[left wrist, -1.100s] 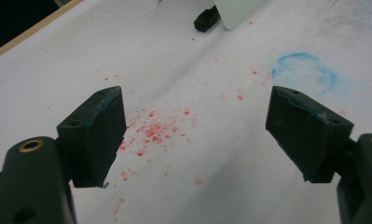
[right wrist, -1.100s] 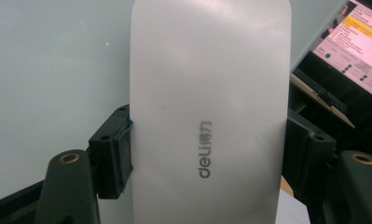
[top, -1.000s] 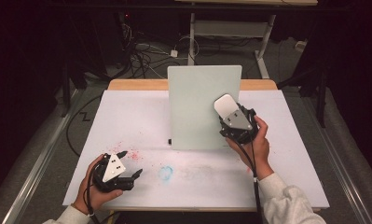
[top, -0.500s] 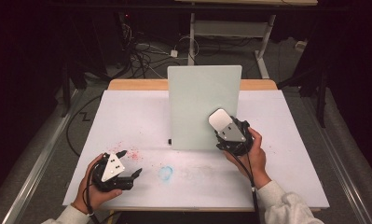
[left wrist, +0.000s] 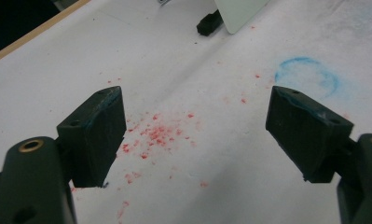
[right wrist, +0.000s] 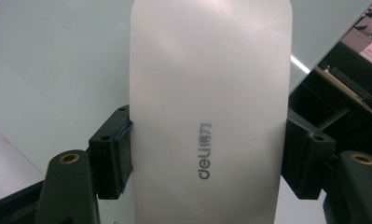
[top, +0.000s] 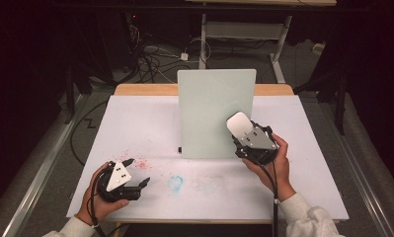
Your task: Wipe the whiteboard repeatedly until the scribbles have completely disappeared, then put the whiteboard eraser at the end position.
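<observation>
A pale green board (top: pixel 216 112) stands upright on the white table (top: pixel 135 123). My right gripper (top: pixel 240 129) is shut on a white eraser (top: pixel 238 125) marked "deli" (right wrist: pixel 210 112), held up close to the board's lower right face (right wrist: pixel 53 70). Whether the eraser touches the board I cannot tell. My left gripper (top: pixel 137 173) rests near the table's front left, open, with nothing between its jaws (left wrist: pixel 195 135). Under it lie red crumbs (left wrist: pixel 160 135) on the table.
A blue chalk ring (top: pixel 175 183) marks the table in front of the board, also the blue ring (left wrist: pixel 307 77) to the right ahead of my left gripper. A small black foot (left wrist: pixel 209 22) holds the board's lower left corner. Cables and table legs lie on the dark floor (top: pixel 155 54) beyond.
My right gripper with the eraser has moved down and left across the board's face, then back slightly right. The left gripper has stayed still.
</observation>
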Demonstrator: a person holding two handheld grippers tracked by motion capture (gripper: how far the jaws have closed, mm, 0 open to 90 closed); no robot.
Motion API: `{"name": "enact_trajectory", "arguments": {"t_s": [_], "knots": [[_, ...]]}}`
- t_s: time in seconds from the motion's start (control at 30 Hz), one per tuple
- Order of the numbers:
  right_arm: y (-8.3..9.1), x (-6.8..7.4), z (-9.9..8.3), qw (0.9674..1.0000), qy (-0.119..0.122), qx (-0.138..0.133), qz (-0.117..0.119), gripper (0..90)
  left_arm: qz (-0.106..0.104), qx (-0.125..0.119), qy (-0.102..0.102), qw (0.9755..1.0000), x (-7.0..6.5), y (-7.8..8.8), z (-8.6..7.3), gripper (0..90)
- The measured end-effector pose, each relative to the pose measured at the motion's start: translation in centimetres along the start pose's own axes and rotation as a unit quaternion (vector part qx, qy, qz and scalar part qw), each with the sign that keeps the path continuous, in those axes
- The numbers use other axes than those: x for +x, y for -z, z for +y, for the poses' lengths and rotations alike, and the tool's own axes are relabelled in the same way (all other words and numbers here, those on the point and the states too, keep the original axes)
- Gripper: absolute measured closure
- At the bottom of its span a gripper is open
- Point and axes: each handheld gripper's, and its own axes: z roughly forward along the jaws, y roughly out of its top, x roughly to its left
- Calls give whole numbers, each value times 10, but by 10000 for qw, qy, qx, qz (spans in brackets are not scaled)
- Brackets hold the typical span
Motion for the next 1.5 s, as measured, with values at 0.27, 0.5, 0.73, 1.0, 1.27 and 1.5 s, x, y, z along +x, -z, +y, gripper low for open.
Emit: {"name": "enact_trajectory", "arguments": {"t_s": [0.27,0.5,0.73,1.0,1.27,1.5], "knots": [[7,-9,-4,9998,-147,-68,83,309,7,-5,-15,10000,-1,1,0,194],[14,-14,-5,9995,-221,-127,197,308,21,-9,-11,10000,-1,1,0,194],[24,-16,-11,9992,-255,-87,278,309,26,-7,-99,9999,-1,0,3,194],[31,-16,-22,9982,-276,117,524,308,14,-1,-155,9999,-3,0,4,194],[36,-8,-24,9962,-144,214,835,308,1,19,-165,9999,-3,-1,4,194],[36,12,-23,9827,412,408,1760,308,-23,48,-183,9998,-4,-1,4,194]]}}
